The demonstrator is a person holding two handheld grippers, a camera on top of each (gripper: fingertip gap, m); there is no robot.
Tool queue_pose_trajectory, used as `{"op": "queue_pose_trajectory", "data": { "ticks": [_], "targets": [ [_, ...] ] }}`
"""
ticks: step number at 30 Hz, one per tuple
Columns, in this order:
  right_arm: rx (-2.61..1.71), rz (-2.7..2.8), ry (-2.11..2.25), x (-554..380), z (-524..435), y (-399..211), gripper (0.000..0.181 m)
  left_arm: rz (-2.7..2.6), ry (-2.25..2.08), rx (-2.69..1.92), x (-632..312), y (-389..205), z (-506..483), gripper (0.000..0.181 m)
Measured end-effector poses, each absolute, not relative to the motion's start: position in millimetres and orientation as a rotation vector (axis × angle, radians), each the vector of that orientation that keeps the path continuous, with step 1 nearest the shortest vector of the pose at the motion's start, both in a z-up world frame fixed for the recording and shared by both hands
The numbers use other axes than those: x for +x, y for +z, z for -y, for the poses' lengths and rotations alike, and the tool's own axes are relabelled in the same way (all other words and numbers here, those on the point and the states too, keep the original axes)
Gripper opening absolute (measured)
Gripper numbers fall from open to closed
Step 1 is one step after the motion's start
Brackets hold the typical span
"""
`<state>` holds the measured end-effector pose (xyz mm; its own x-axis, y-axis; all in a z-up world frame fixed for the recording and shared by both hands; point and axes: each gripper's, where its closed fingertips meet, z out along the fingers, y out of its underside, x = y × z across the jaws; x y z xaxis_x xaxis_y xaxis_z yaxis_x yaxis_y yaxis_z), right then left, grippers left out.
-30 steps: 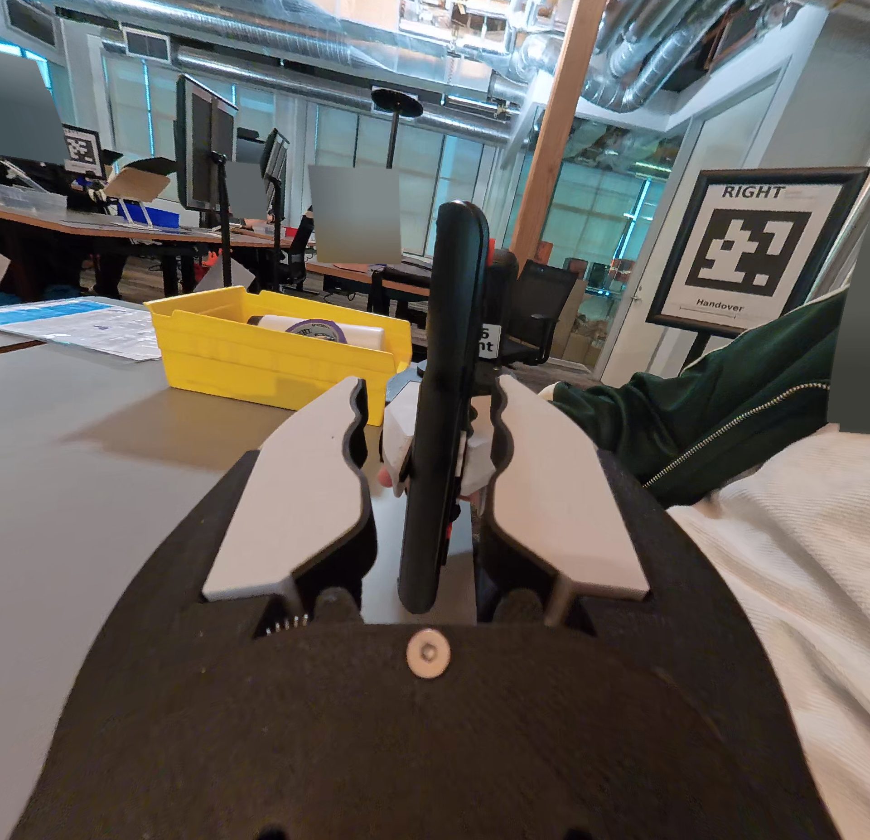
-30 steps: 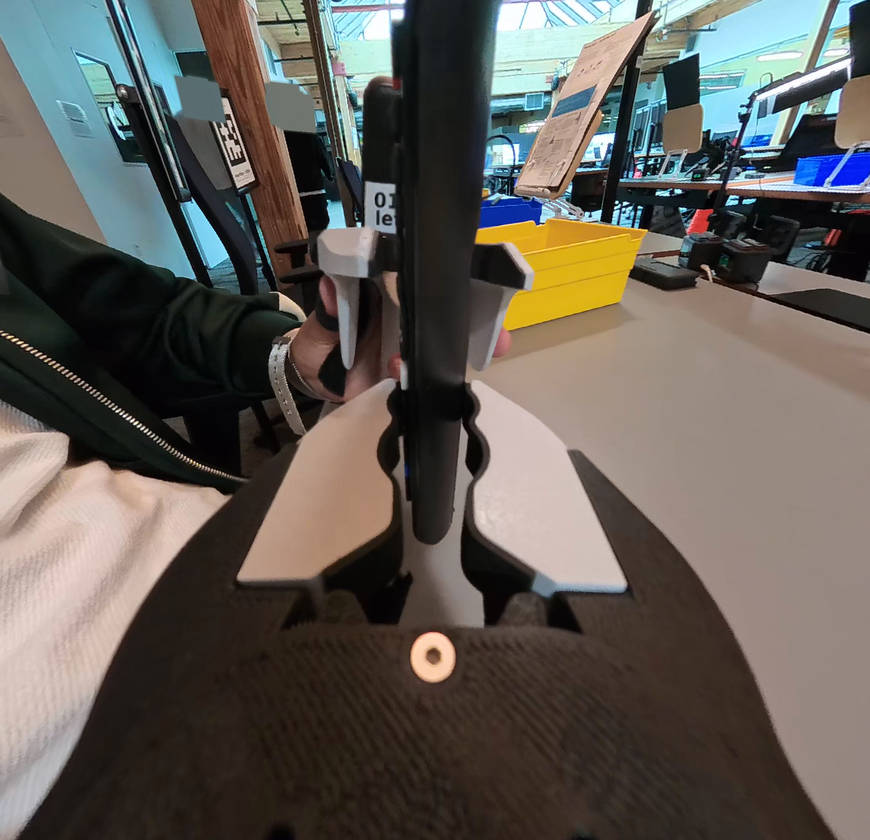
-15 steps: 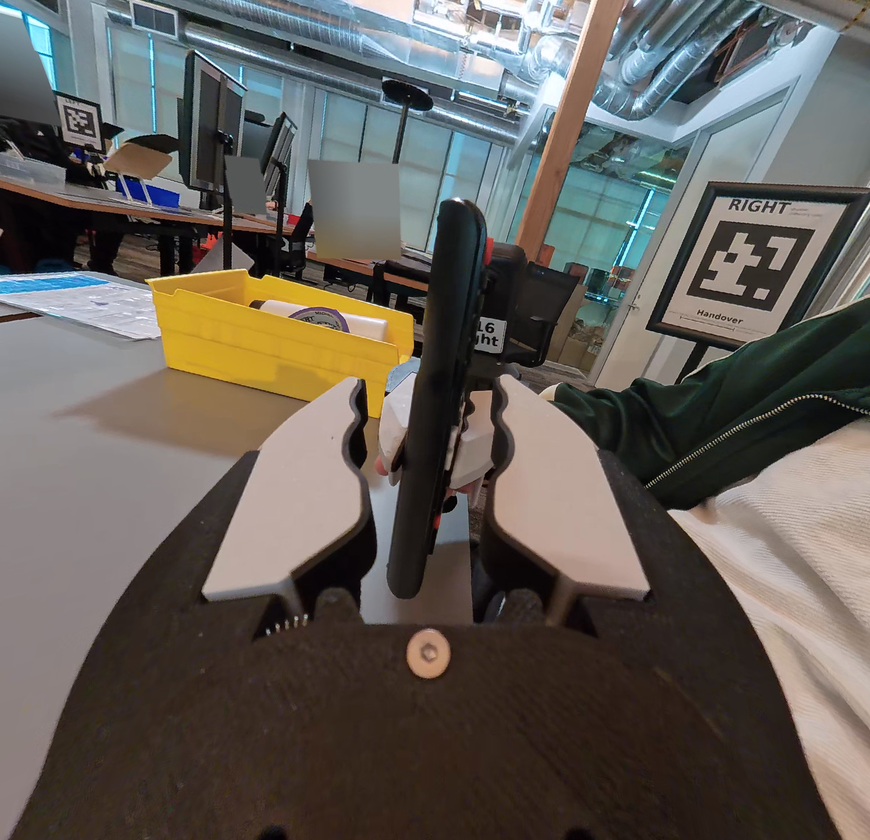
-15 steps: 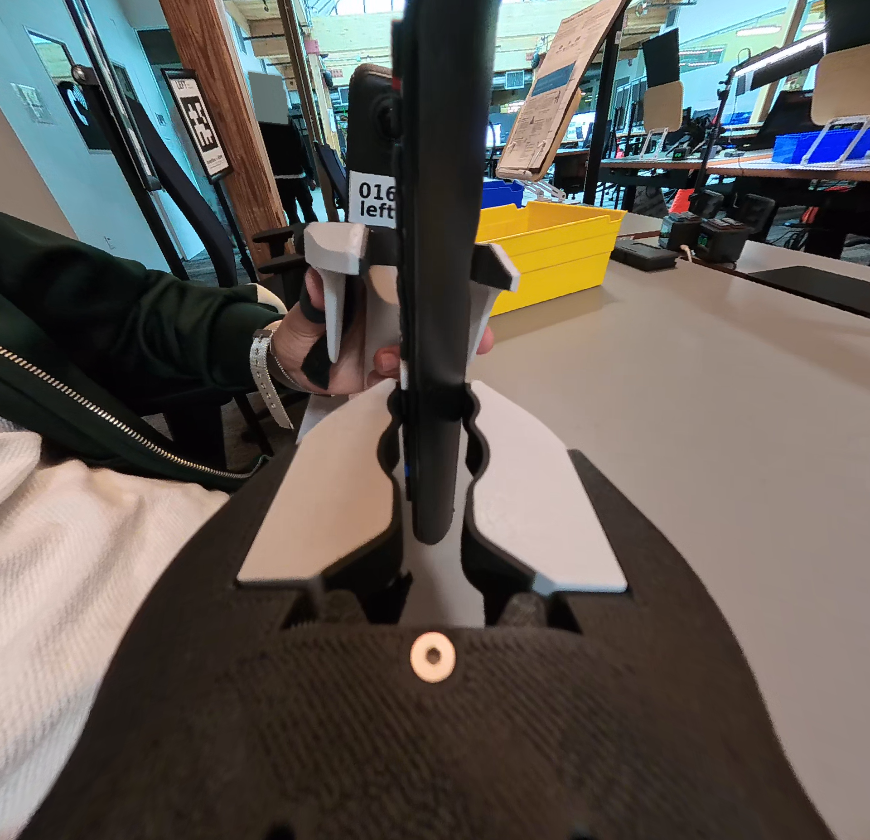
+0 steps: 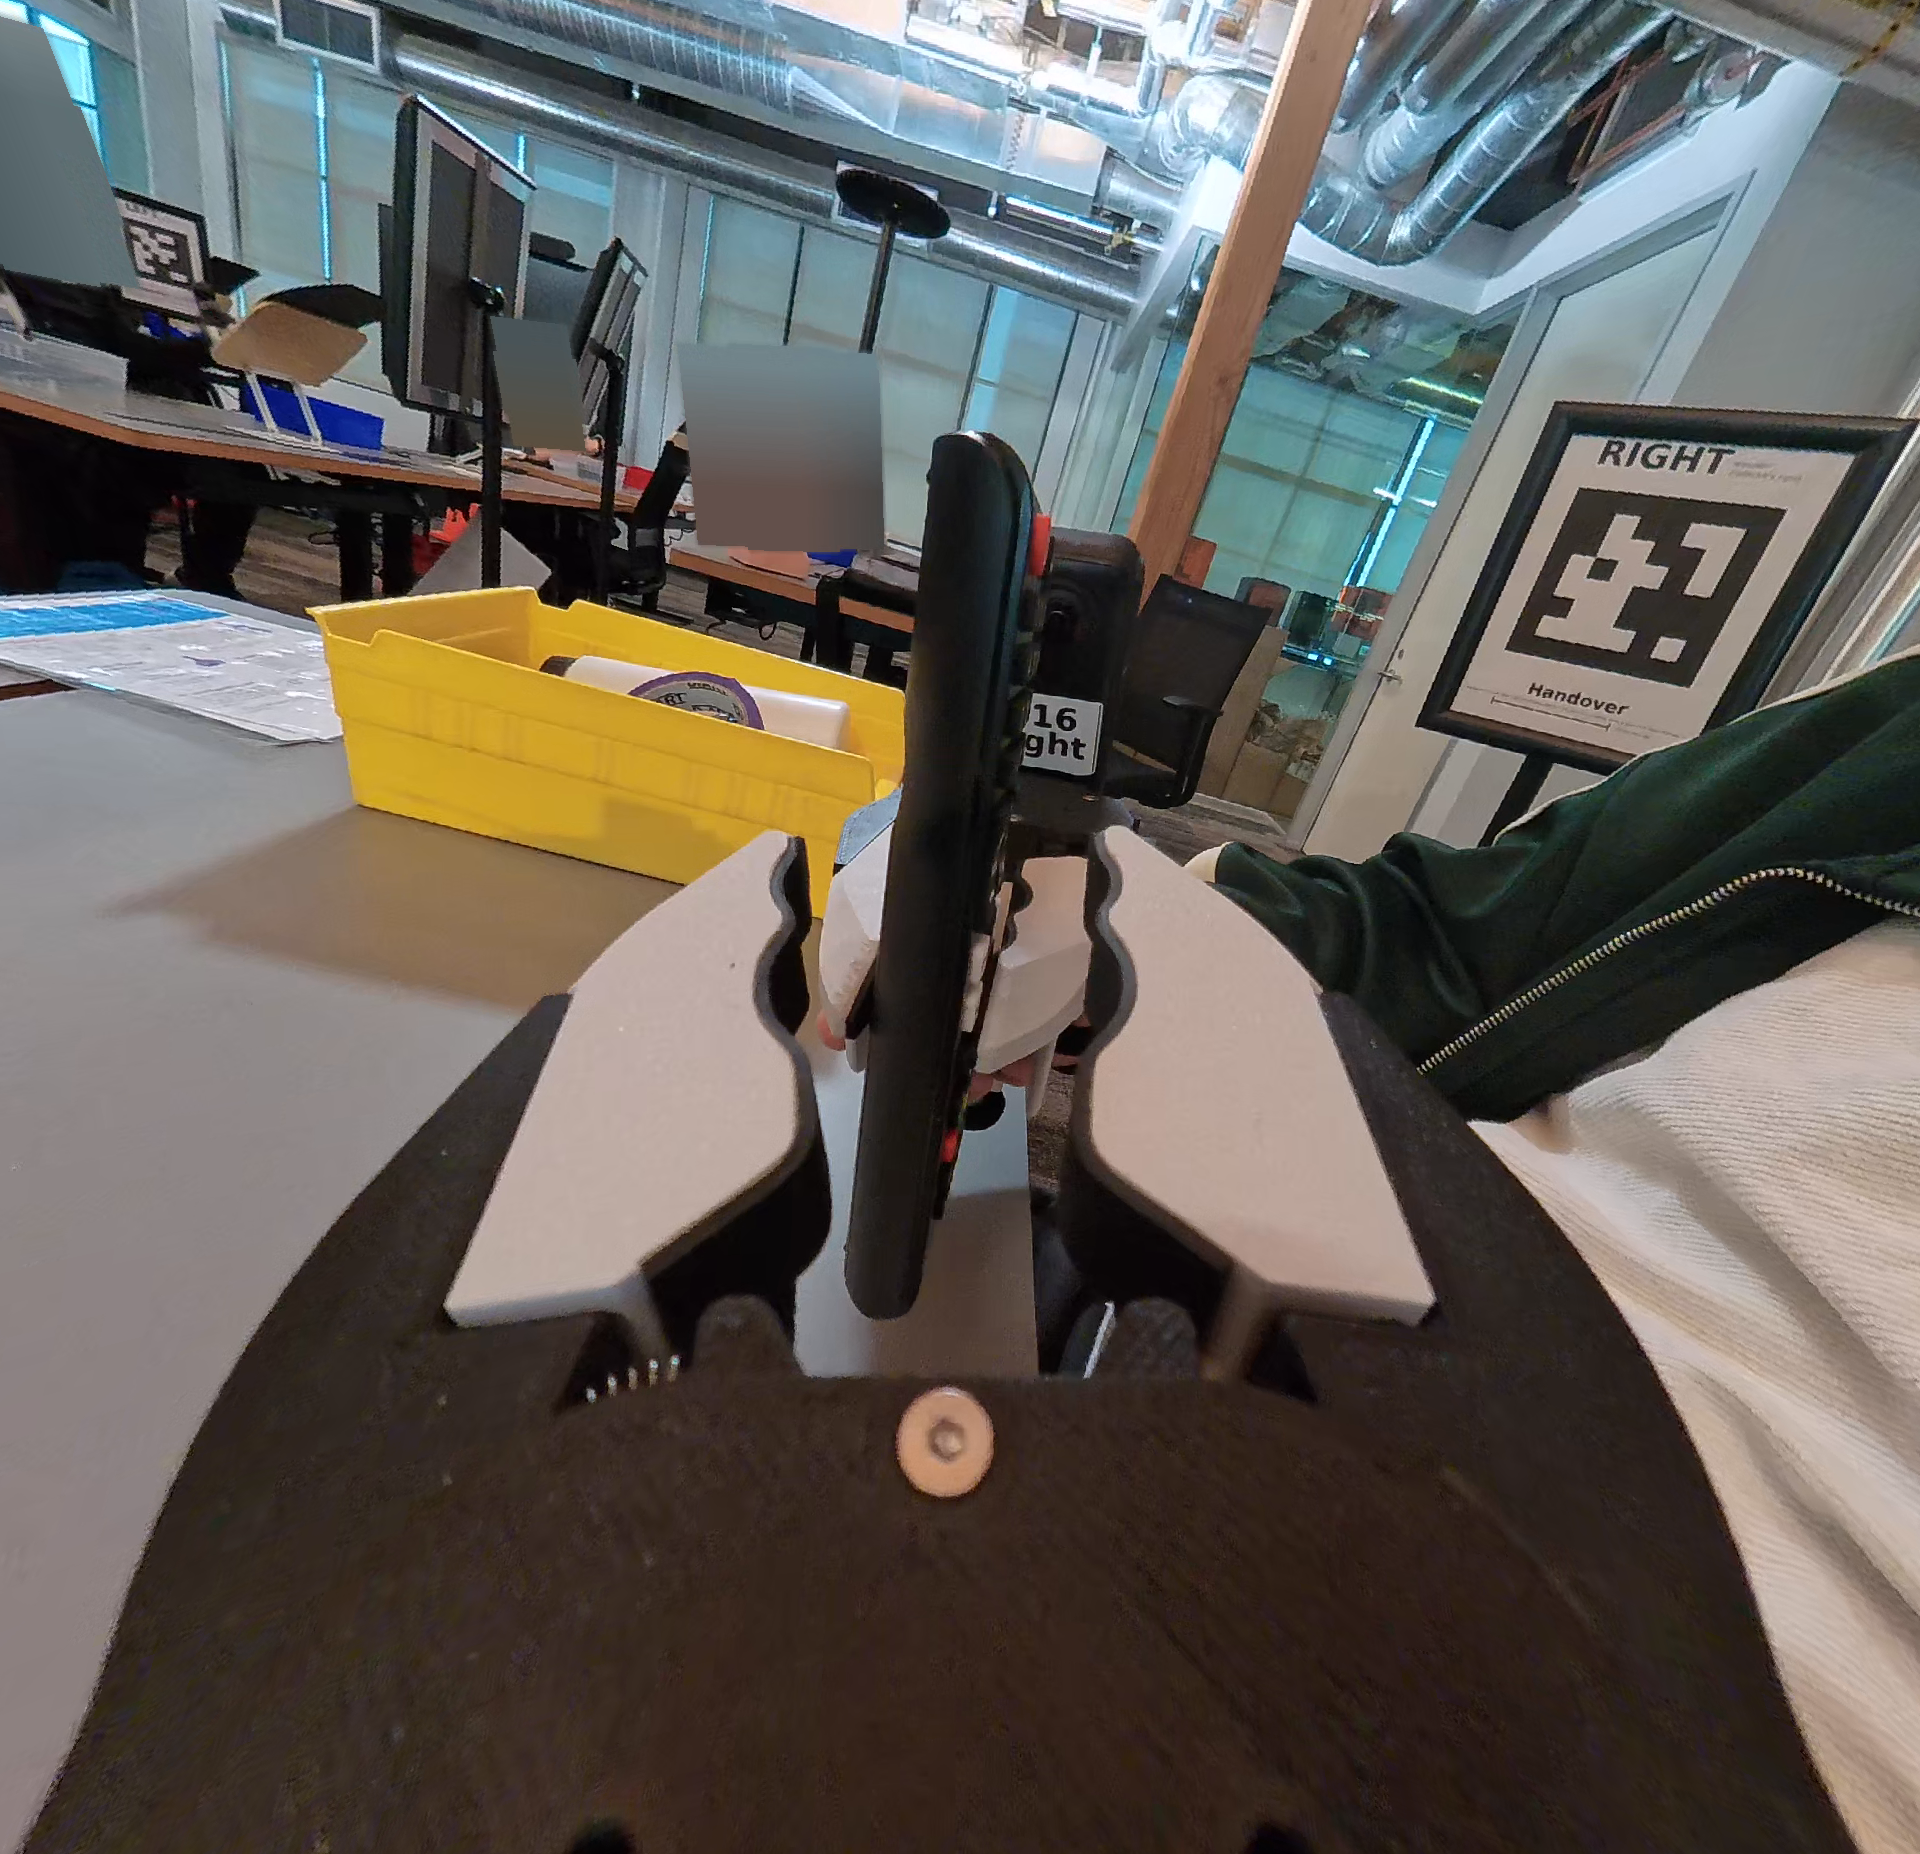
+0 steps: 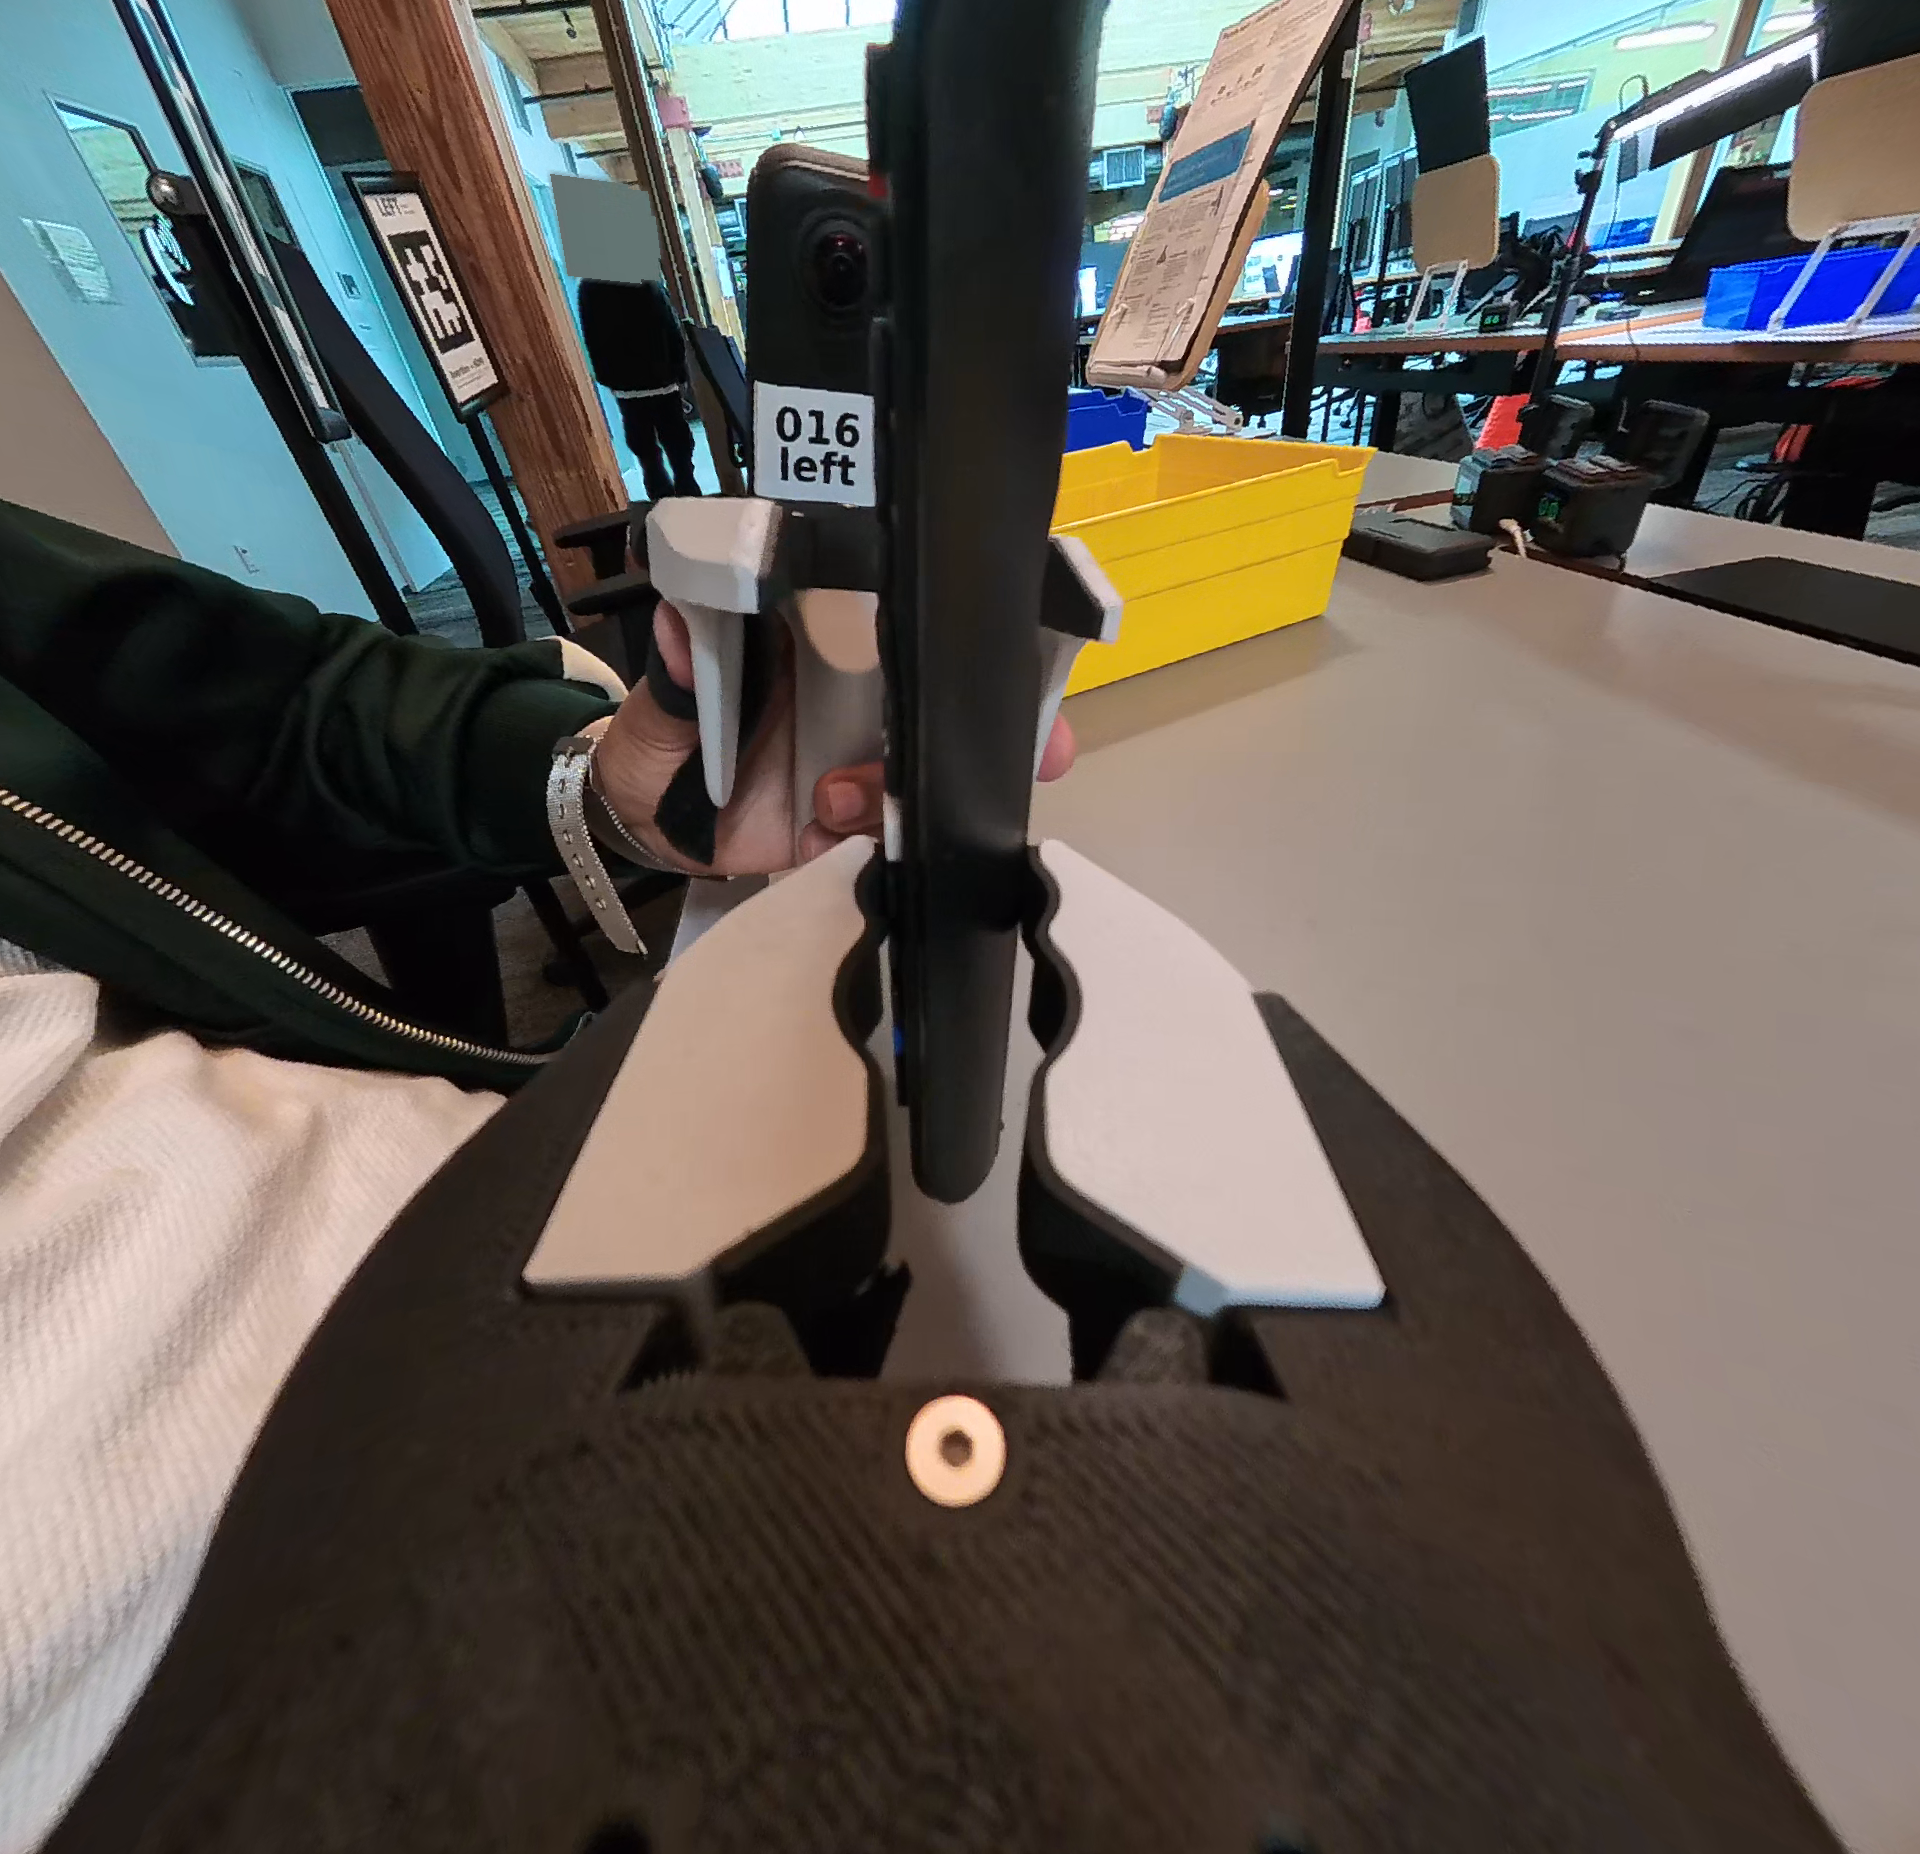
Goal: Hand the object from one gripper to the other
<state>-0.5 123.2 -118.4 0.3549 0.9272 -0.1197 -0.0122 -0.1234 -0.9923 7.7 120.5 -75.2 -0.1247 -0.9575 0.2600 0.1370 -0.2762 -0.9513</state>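
A black remote control point(image 5: 956, 817) stands upright above the grey table point(image 5: 208, 1025). My right gripper point(image 6: 954, 854) is shut on its lower part; the remote point(image 6: 966, 454) rises past the top of the right wrist view. My left gripper point(image 5: 940, 848) is open, its grey fingers point(image 5: 665, 1077) standing wide on either side of the remote with a gap on both sides. The right gripper also shows in the left wrist view point(image 5: 935, 973), clamped on the remote. The left gripper shows in the right wrist view point(image 6: 883, 724), open around the remote.
A yellow bin point(image 5: 582, 765) holding a white tube with a purple label stands on the table behind the grippers; it also shows in the right wrist view point(image 6: 1216, 547). Papers point(image 5: 166, 661) lie at far left. The person's green sleeve point(image 5: 1558, 911) and a marker sign point(image 5: 1652, 578) are on the right.
Both grippers shifted slightly together and the left view turned a little. The right gripper stays shut on the remote and the left jaws stay open around it.
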Motion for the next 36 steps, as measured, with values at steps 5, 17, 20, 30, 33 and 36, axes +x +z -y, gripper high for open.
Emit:
{"op": "queue_pose_trajectory", "data": {
  "ticks": [5, 17, 20, 30, 33, 36],
  "targets": [
    [-1.454, 0.885, 1.007, 0, -123, -118, 0.024, -1.026, -1.556, -1.232, 7, -75, -121, 0.051],
    [-1.438, 0.904, 1.047, -3, -118, -117, 0.024, -1.031, -1.574, -1.227, 7, -74, -119, 0.052],
    [-1.435, 0.905, 1.044, -2, -118, -117, 0.024, -1.035, -1.575, -1.227, 7, -75, -118, 0.053],
    [-1.427, 0.931, 1.116, -5, -111, -116, 0.024, -1.074, -1.656, -1.146, 5, -67, -105, 0.055],
    [-1.37, 0.971, 1.23, -7, -99, -110, 0.024, -1.111, -1.751, -1.06, 3, -57, -90, 0.064],
    [-1.272, 1.055, 1.428, -13, -73, -100, 0.024, -1.199, -1.845, -0.993, 3, -54, -71, 0.07]
  ]
}}
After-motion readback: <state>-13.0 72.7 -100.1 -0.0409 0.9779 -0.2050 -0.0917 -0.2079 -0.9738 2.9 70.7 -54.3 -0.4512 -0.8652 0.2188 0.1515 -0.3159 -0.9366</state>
